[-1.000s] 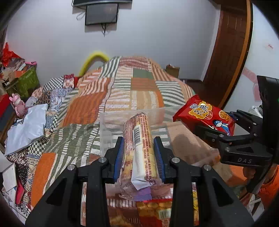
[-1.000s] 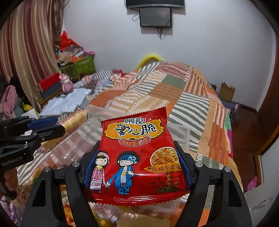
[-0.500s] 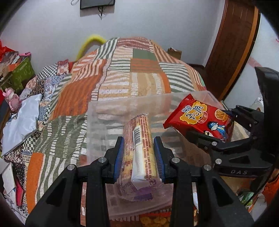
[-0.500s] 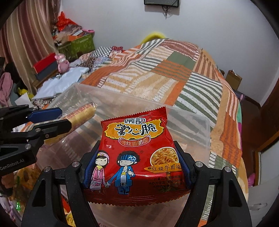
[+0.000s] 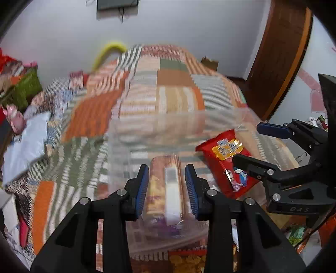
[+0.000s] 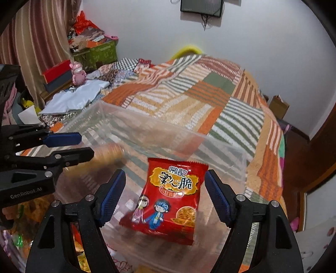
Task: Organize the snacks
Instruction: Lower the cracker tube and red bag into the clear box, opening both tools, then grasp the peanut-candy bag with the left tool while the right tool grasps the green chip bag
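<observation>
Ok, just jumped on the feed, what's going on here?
Snacks are going into the clear plastic bin on the bed. The right gripper has opened, and the red noodle-snack packet is dropping free inside the bin. The left gripper is open around the biscuit roll, which looks just released over the bin; blur hides contact.

Patchwork quilt [image 6: 201, 100] over bed; green crate [image 6: 98, 53], pink toy [image 6: 78, 71] left; wall screen [image 6: 200, 7].

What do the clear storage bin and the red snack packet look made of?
The clear storage bin looks like thin, glossy transparent plastic: the striped quilt shows through its walls. The red snack packet looks like shiny printed plastic film, with a serrated top edge and glare on its surface.
</observation>
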A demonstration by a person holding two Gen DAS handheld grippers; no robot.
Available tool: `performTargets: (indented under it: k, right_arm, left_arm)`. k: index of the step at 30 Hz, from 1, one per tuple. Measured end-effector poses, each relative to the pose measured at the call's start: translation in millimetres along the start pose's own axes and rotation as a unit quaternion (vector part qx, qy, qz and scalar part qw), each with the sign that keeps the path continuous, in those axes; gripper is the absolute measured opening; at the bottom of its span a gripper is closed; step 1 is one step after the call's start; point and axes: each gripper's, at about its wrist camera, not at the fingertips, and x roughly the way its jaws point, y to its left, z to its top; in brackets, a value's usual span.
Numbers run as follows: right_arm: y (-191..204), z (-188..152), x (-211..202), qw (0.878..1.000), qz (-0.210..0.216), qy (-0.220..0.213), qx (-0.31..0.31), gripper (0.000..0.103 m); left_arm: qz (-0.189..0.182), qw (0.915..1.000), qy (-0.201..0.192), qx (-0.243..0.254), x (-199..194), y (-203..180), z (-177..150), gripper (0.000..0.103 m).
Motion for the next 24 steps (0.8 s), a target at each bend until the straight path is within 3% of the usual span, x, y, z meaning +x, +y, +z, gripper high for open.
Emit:
performTargets:
  k: [6,13,17,24]
  right_arm:
    - [0,-2,-29,0.999,-0.002,-0.036,0.006,0.079]
    - [0,-19,-67,0.997,-0.005,-0.076,0.015,0.081]
    - [2,-37,-88,0.995,-0.007,-0.1,0.024,0.085]
    - [6,-74,-105,0.993,-0.022,-0.111,0.038,0.085]
  left_arm:
    - [0.005,0.9987,-0.048,0.014,-44,-4,0,0.048]
    - [0.022,0.9967,-0.076,0.017,-80,0,-21,0.068]
    - [0.031,0.9961,-0.081,0.018,-94,2,-41,0.078]
    - [0.03,0.9973,-0.066,0.009,-100,10,-80,0.081]
